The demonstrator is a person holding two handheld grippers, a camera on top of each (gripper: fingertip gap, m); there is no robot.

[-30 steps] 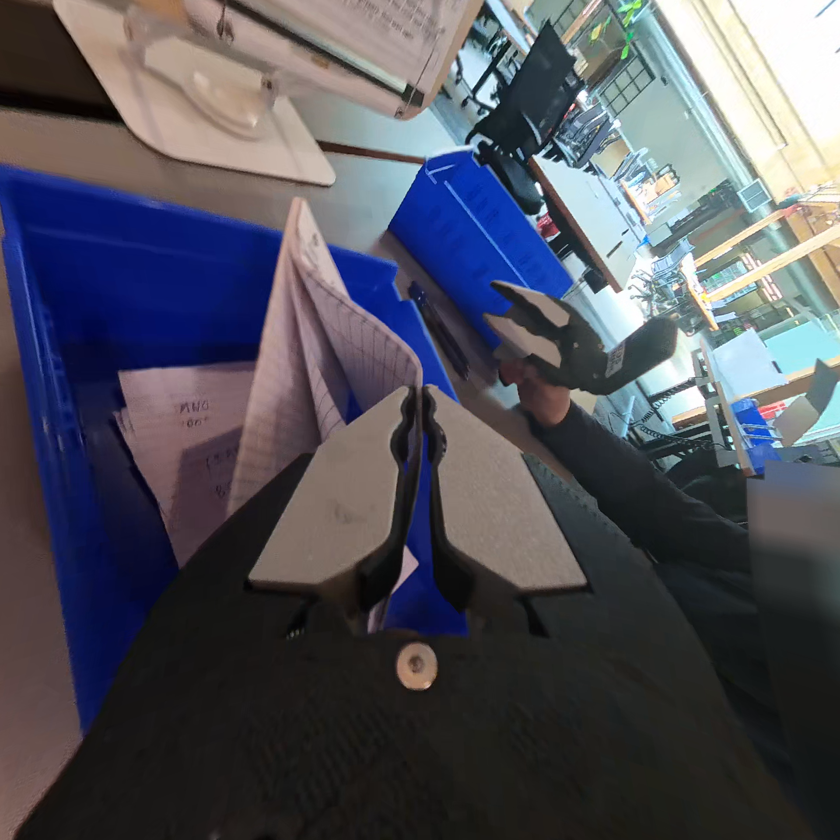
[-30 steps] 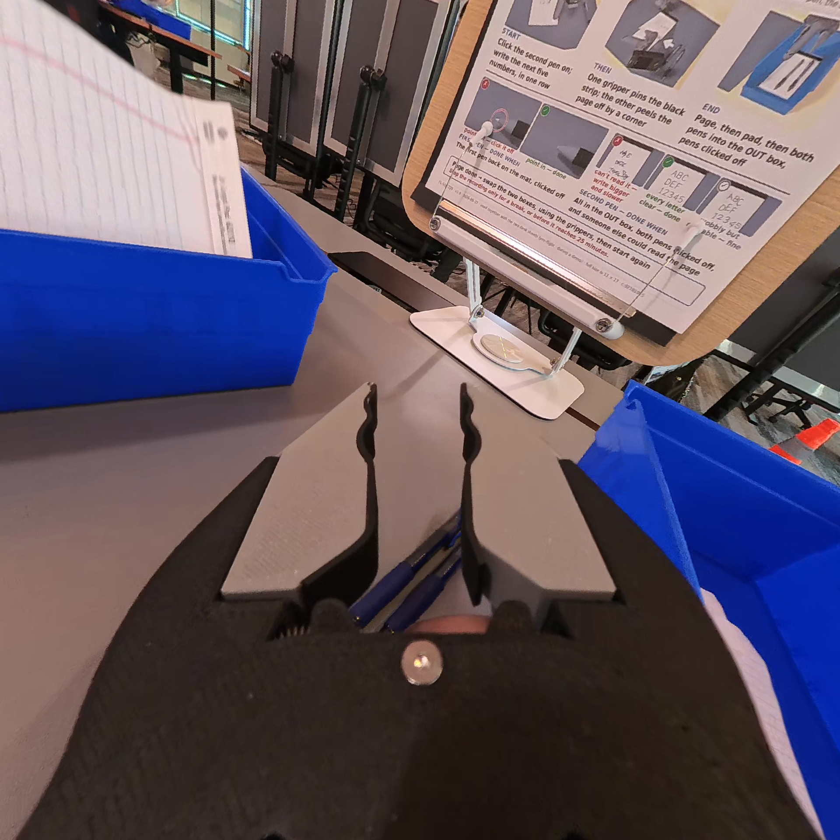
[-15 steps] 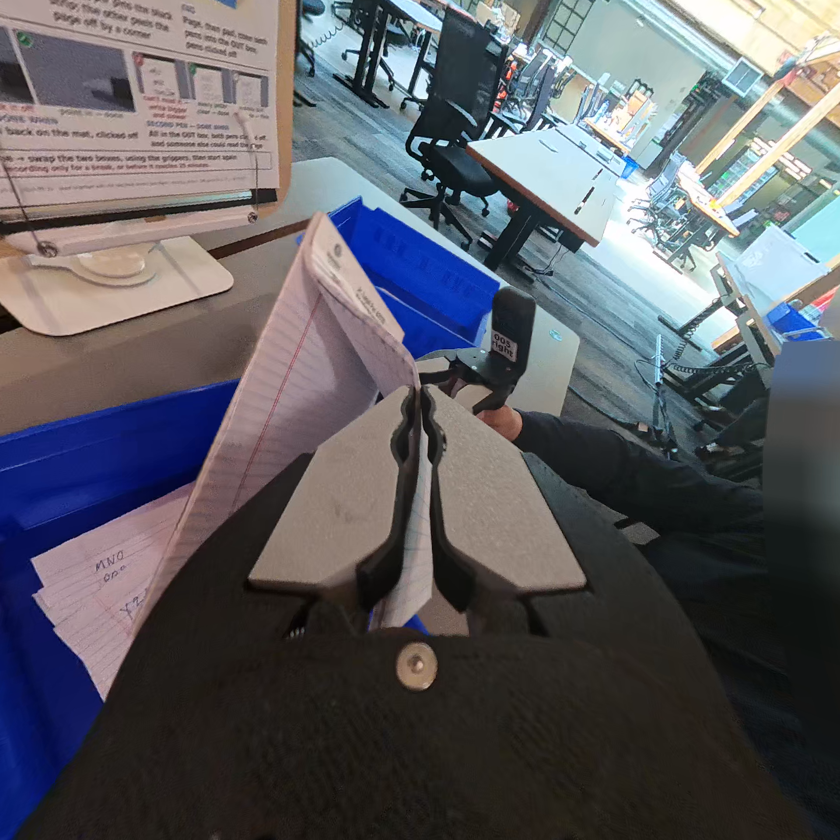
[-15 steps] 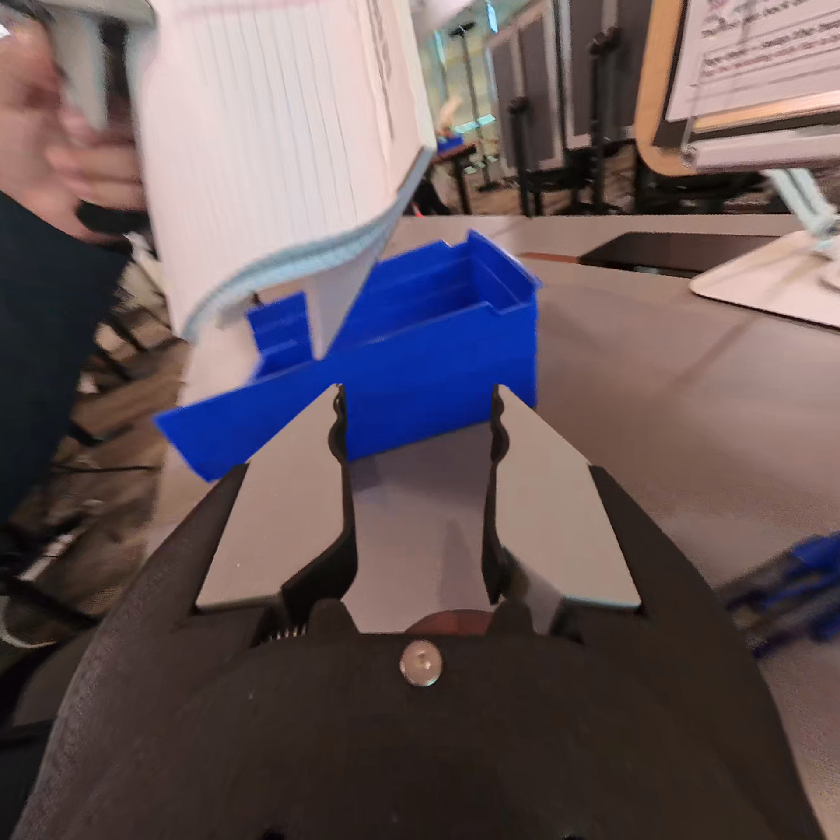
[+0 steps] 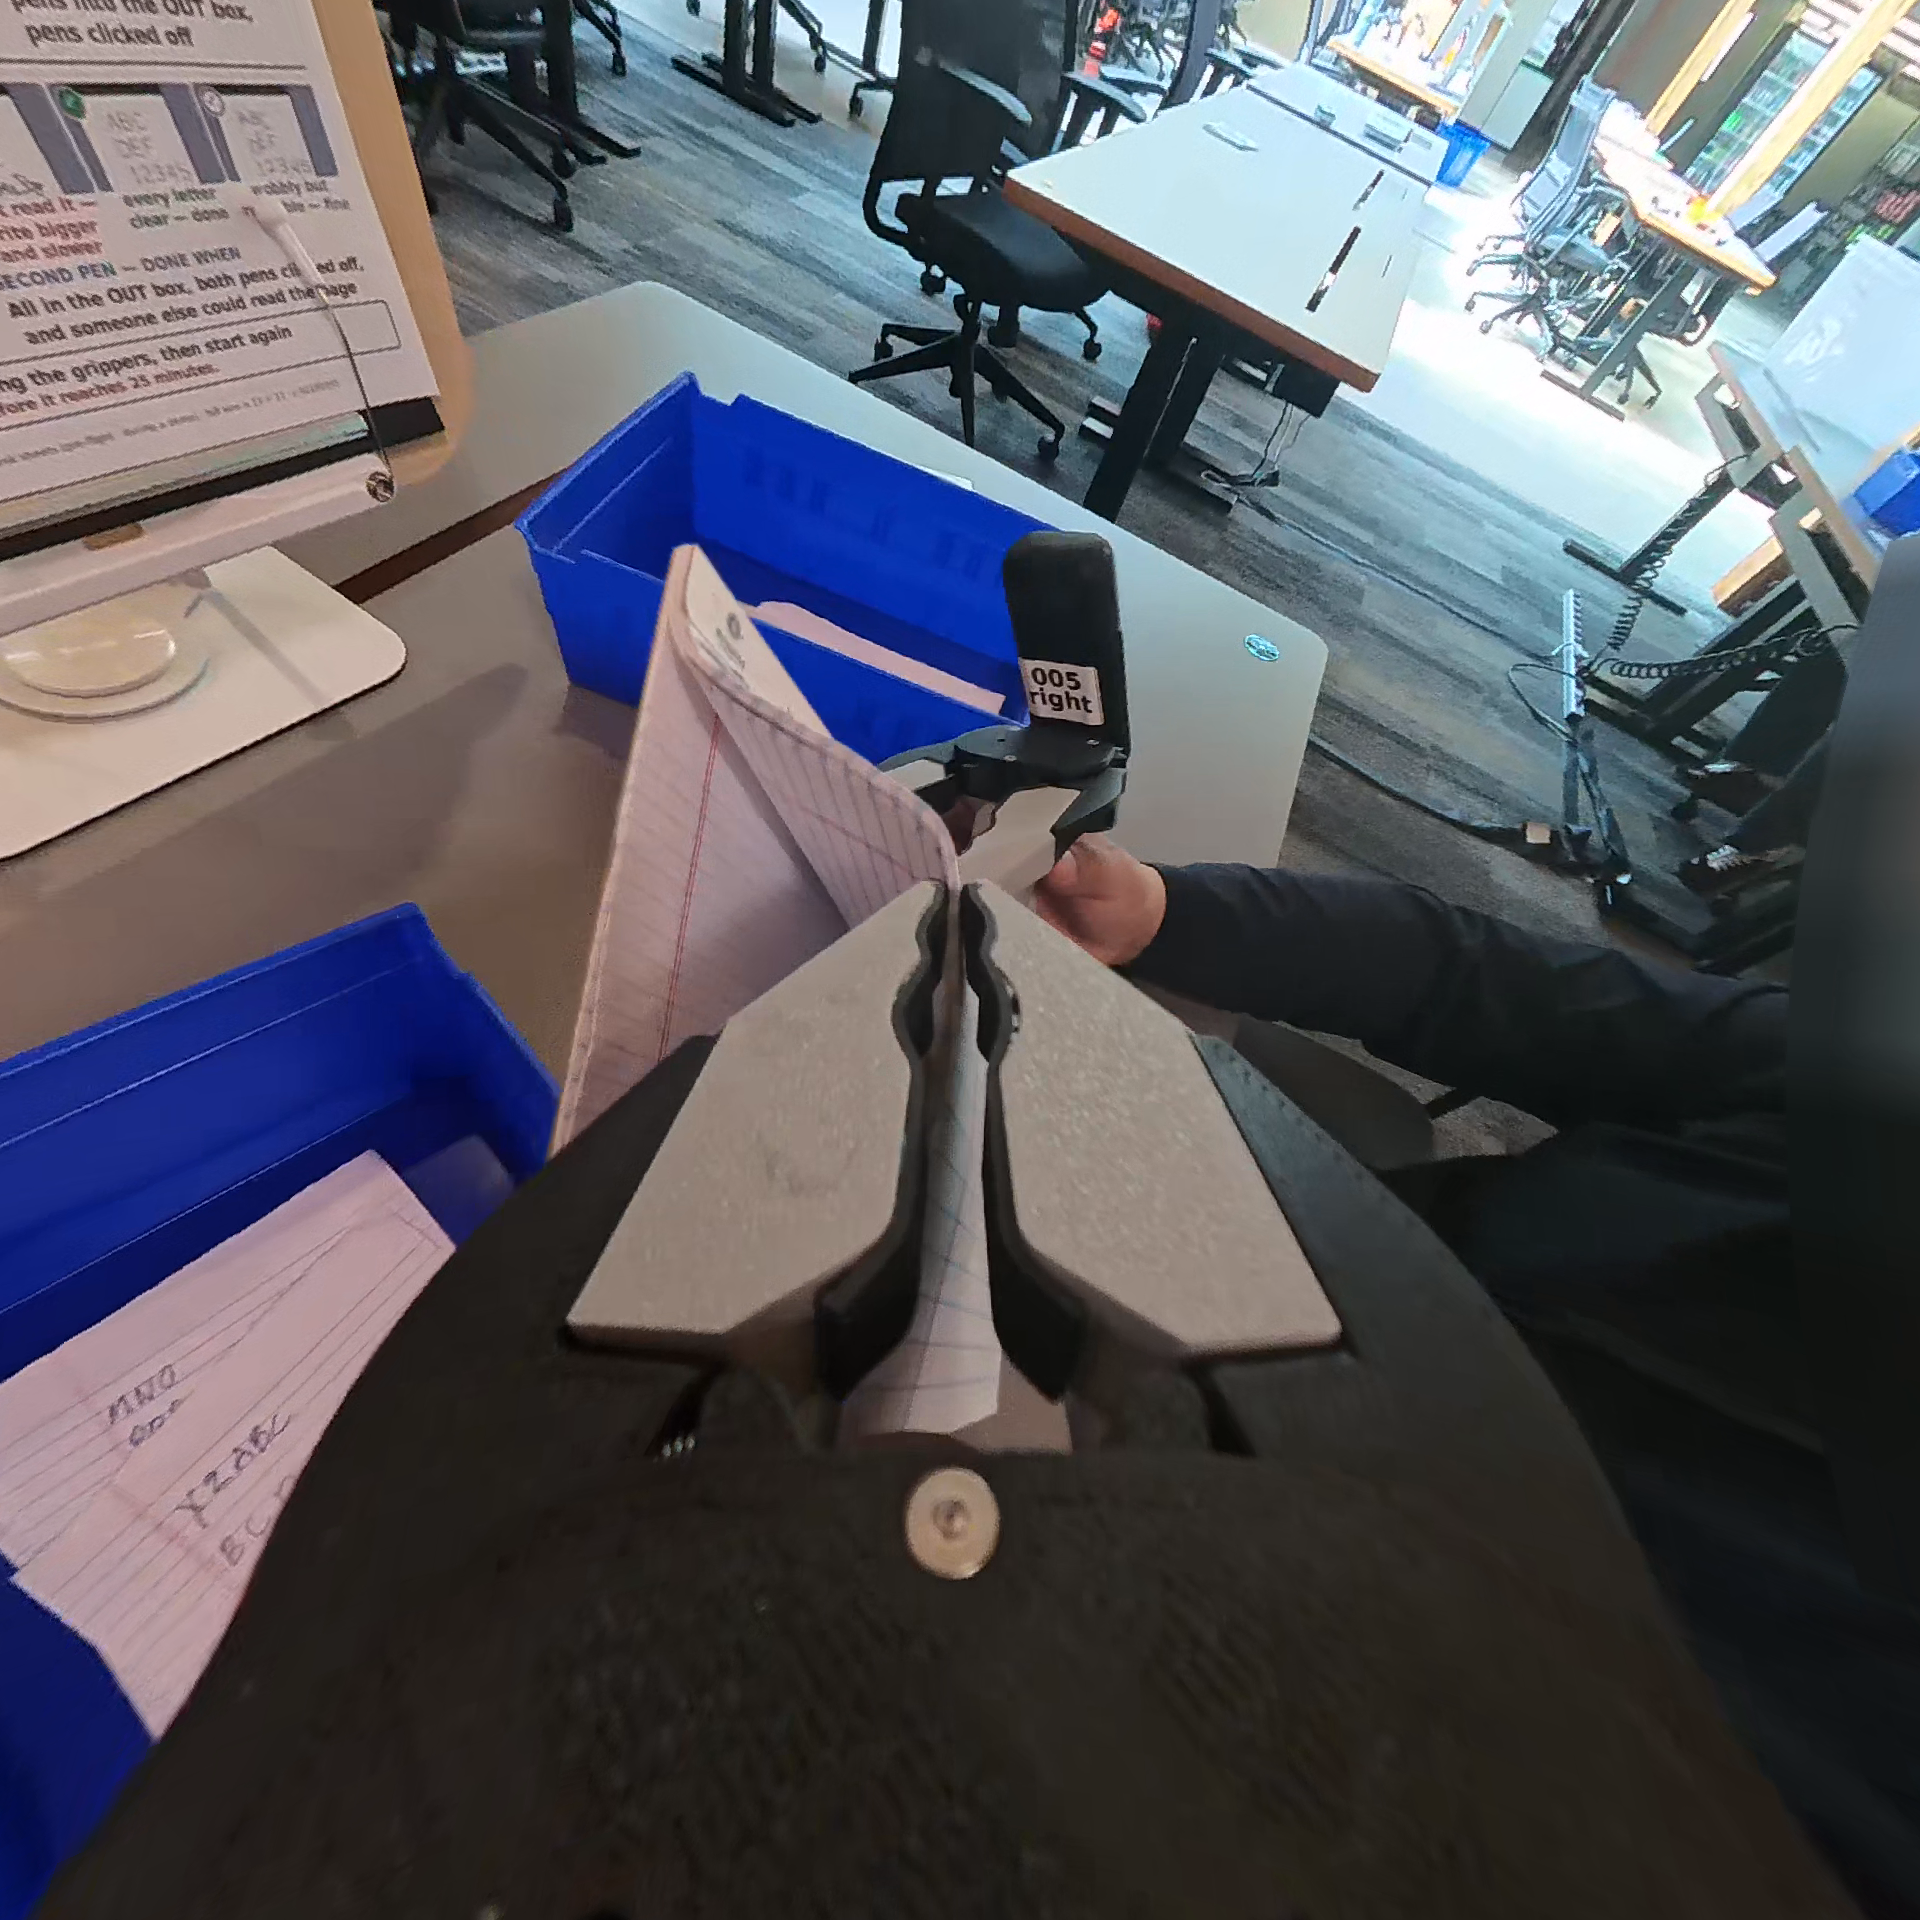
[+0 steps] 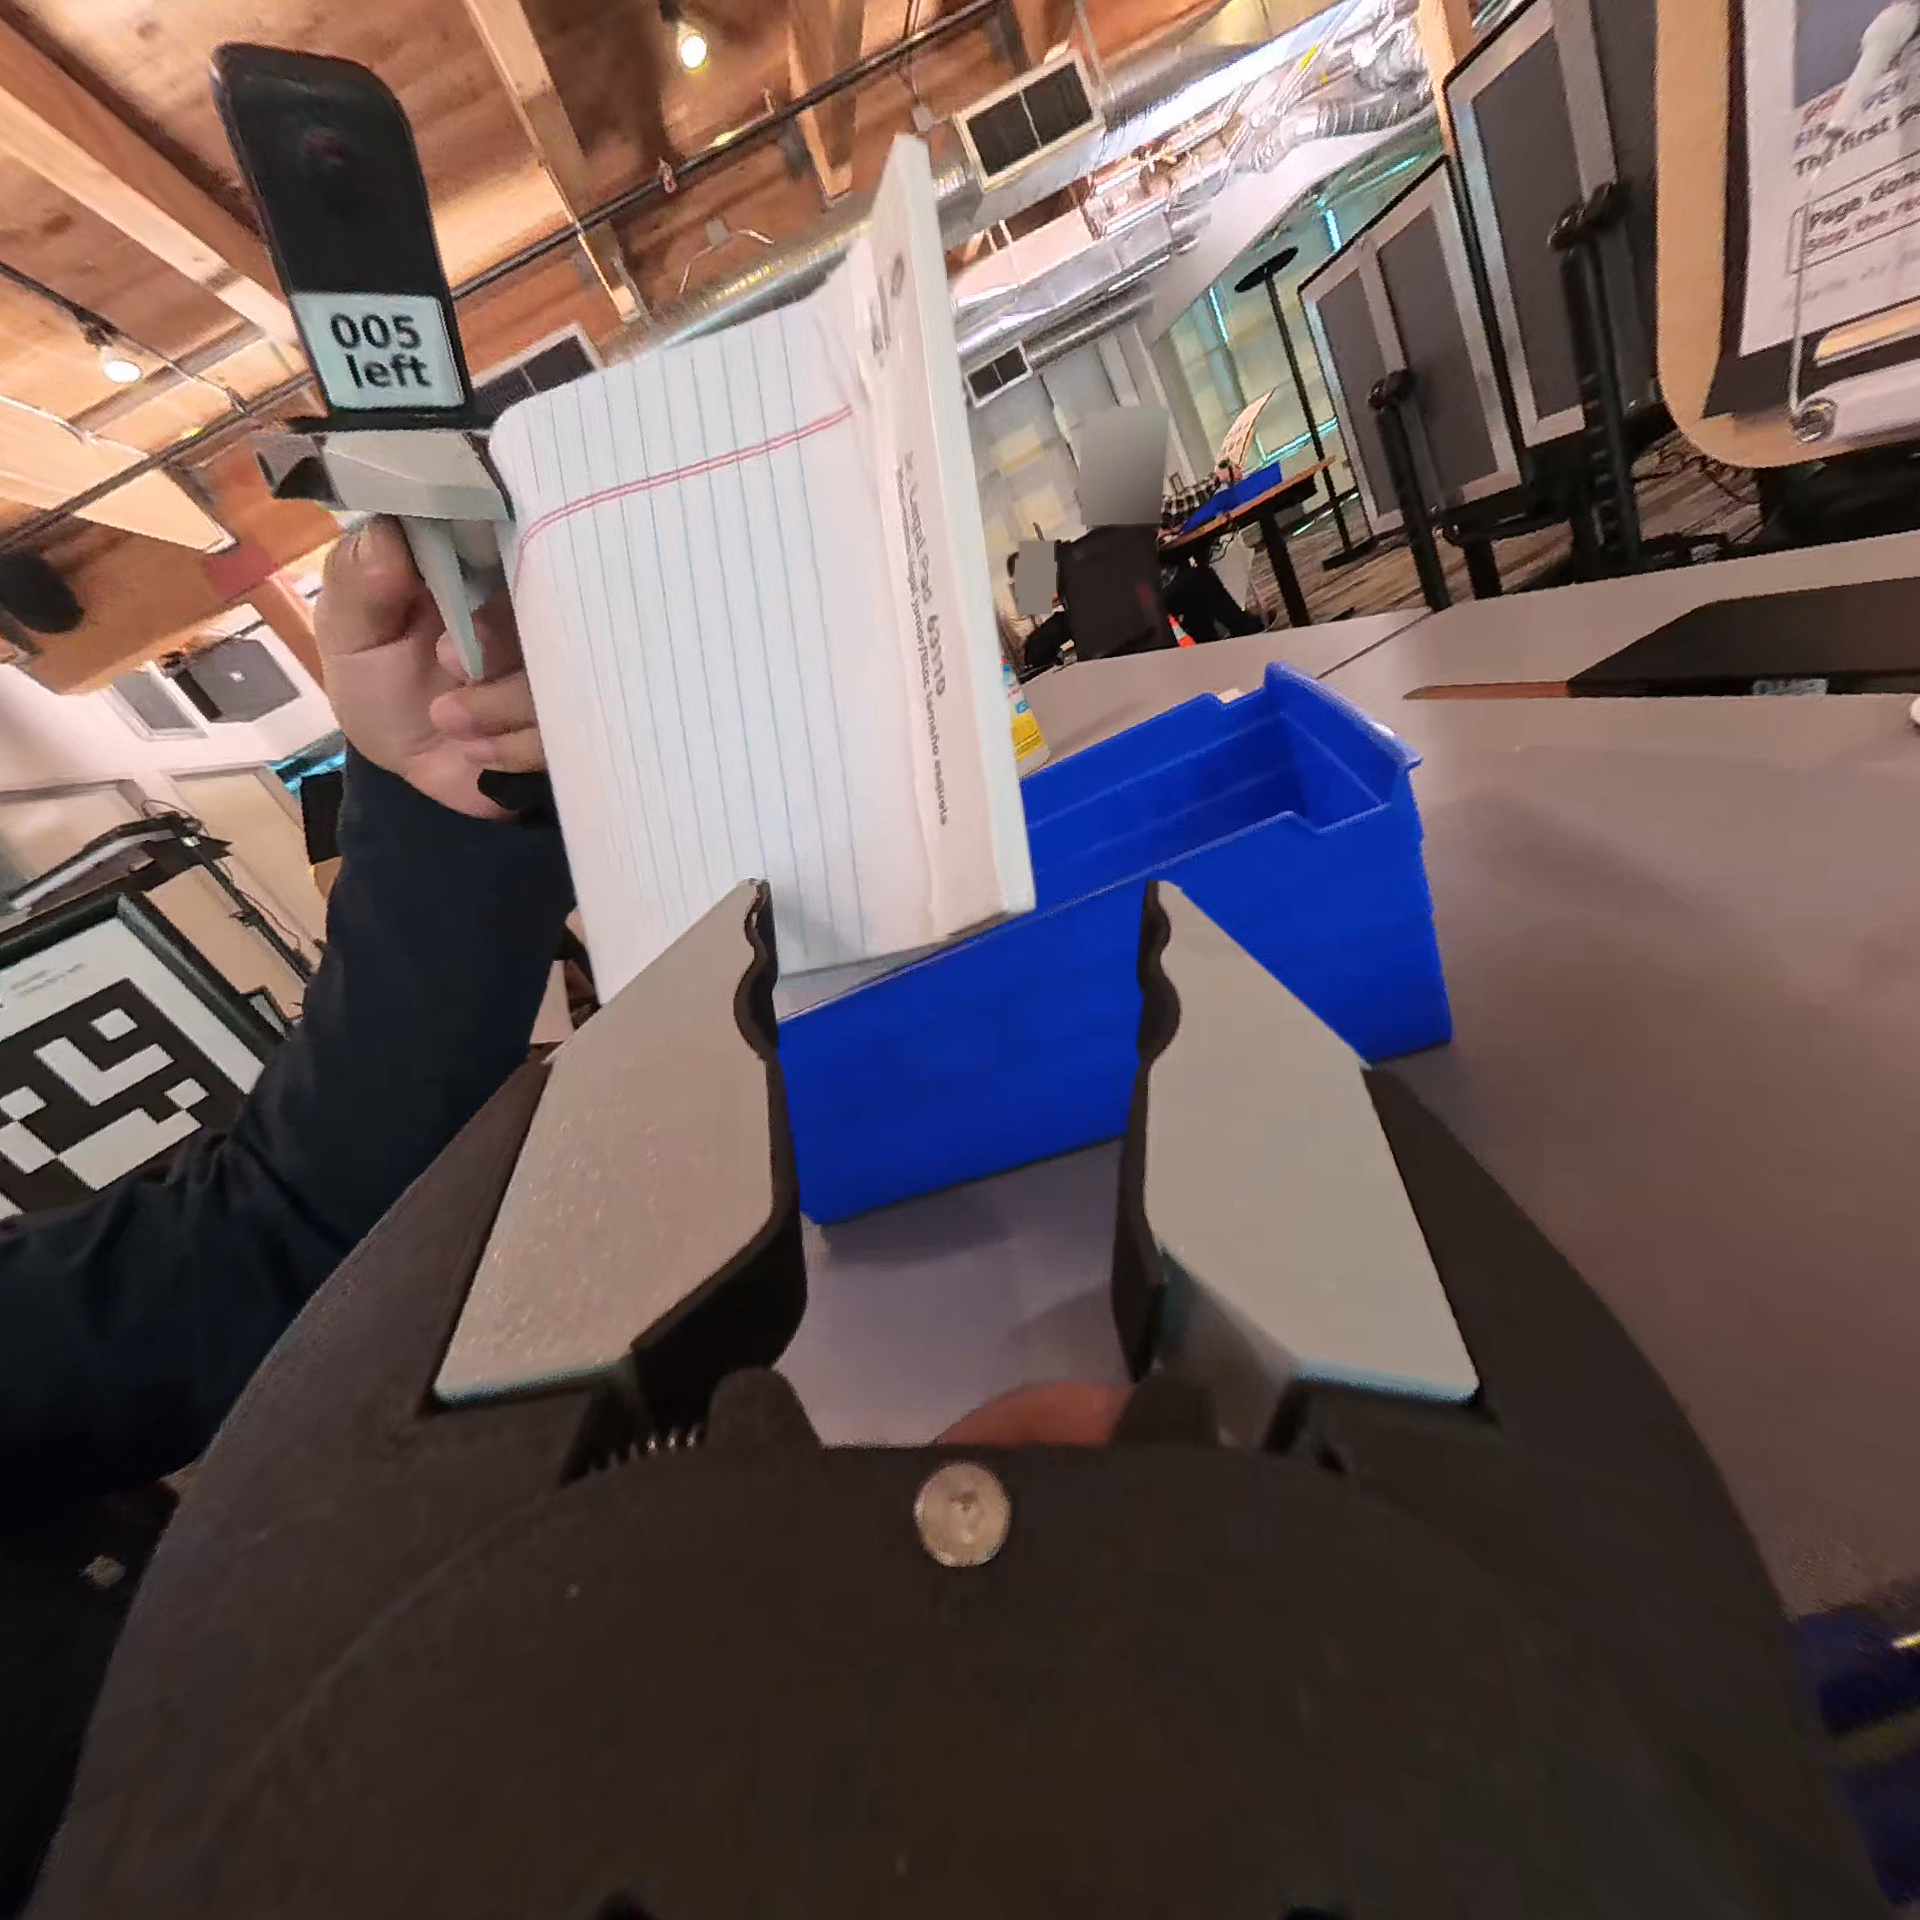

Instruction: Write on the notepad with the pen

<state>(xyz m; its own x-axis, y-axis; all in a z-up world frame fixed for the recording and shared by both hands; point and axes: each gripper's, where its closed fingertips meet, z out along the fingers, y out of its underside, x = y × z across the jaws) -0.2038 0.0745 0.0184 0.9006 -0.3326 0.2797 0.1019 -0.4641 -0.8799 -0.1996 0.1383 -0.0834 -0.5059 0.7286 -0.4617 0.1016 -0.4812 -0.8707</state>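
My left gripper [image 5: 954, 894] is shut on one corner of the white lined notepad [image 5: 727, 883] and holds it in the air above the table, its top sheet curling over. In the right wrist view the notepad [image 6: 748, 675] hangs upright from the left gripper [image 6: 488, 488], in front of a blue bin. My right gripper [image 6: 956, 914] is open and empty, its tips just below the pad's lower edge. It also shows in the left wrist view [image 5: 1013, 831], just beyond the pad. A blurred blue pen [image 6: 1870, 1683] lies on the table at the lower right.
A blue bin [image 5: 260, 1039] at the left holds loose written sheets [image 5: 208, 1455]. A second blue bin [image 5: 779, 520] stands farther back on the grey table [image 5: 364, 810]. An instruction board on a white stand [image 5: 208, 312] is at the far left. Office chairs and desks lie beyond. The blurred blue pen [image 6: 1870, 1683] is about 15 centimeters from my right fingertips.
My left gripper has lifted the notepad out of the left bin and carried it right. My right gripper has turned away from the pens toward the pad and opened wider.
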